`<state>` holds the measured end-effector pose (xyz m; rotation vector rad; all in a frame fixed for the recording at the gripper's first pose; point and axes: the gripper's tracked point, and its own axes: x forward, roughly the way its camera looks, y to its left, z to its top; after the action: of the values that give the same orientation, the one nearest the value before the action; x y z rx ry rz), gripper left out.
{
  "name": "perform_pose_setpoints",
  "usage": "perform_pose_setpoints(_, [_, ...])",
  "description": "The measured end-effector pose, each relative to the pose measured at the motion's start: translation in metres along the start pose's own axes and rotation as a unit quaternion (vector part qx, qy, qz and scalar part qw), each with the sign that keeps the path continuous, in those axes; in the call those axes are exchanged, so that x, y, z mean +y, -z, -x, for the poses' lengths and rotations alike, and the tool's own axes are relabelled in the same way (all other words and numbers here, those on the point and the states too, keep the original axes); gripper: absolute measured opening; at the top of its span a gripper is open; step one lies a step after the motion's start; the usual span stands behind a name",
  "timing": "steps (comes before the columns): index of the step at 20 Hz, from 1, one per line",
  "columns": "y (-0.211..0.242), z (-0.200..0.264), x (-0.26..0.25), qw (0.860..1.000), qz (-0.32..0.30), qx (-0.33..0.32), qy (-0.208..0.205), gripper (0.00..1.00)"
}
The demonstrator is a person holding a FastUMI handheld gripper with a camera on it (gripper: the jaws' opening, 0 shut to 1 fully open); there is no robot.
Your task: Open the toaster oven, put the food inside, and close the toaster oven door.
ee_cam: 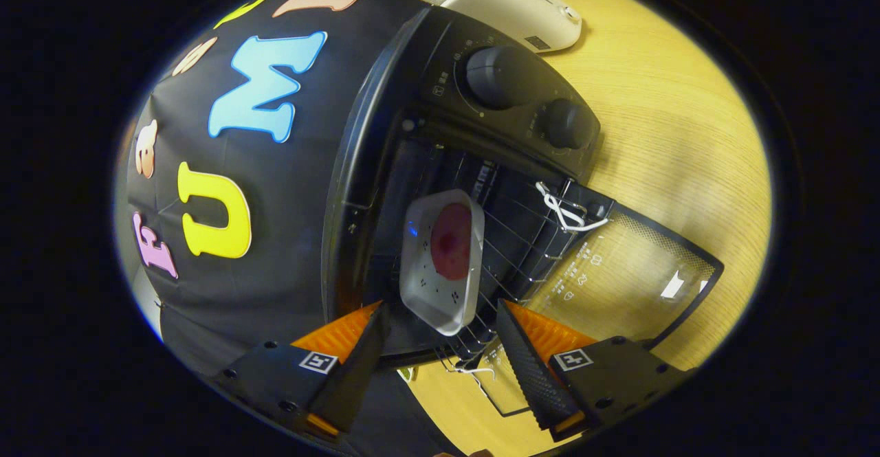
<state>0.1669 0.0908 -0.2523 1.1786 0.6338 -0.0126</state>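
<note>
1. The pale wooden tabletop point(687, 134) carries everything we see; a white plastic appliance point(515, 3) stands at its far end, beyond the oven.
2. The black toaster oven point(385, 141) lies ahead of the fingers, with two round dark knobs point(498, 75) on its control panel.
3. Its glass door with a black frame point(632, 271) is dropped fully open and lies flat toward the table. A white cord point(564, 211) is tied at the hinge side, and another piece of white cord shows near the fingers.
4. The wire rack point(522, 237) sits inside the cavity and bears the food.
5. The white square dish holding a round pink piece of food point(443, 261) rests on the rack, just ahead of the fingers and between their lines, touched by neither.
6. The gripper point(440, 340) has its black, orange-backed fingers point(529, 368) spread wide apart and holding nothing.
7. We judge that loading is done and closing remains. To do it well, we should clear the dish, go under the door's free edge and lift it steadily in its arc, keeping the fingers out of the cord, until the door seats against the oven front.
</note>
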Motion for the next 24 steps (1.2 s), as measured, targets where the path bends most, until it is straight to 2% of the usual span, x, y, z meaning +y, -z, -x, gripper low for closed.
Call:
perform_pose_setpoints(3, [0.017, 0.018, 0.001, 0.999, 0.043, 0.019, -0.003, 0.98])
perform_pose_setpoints(5, [0.029, 0.027, -0.001, 0.995, 0.096, 0.036, 0.001, 0.98])
perform_pose_setpoints(8, [0.04, 0.037, -0.01, 0.978, 0.204, 0.043, 0.019, 0.98])
perform_pose_setpoints(12, [0.047, 0.046, -0.016, 0.934, 0.353, 0.039, 0.041, 0.98])
perform_pose_setpoints(15, [0.046, 0.055, -0.04, 0.891, 0.44, 0.044, 0.103, 0.98])
perform_pose_setpoints(17, [0.046, 0.06, -0.056, 0.868, 0.476, 0.056, 0.132, 0.99])
perform_pose_setpoints(21, [0.04, 0.071, -0.075, 0.844, 0.505, 0.06, 0.168, 0.99])
perform_pose_setpoints(24, [0.035, 0.08, -0.095, 0.816, 0.536, 0.071, 0.204, 0.99])
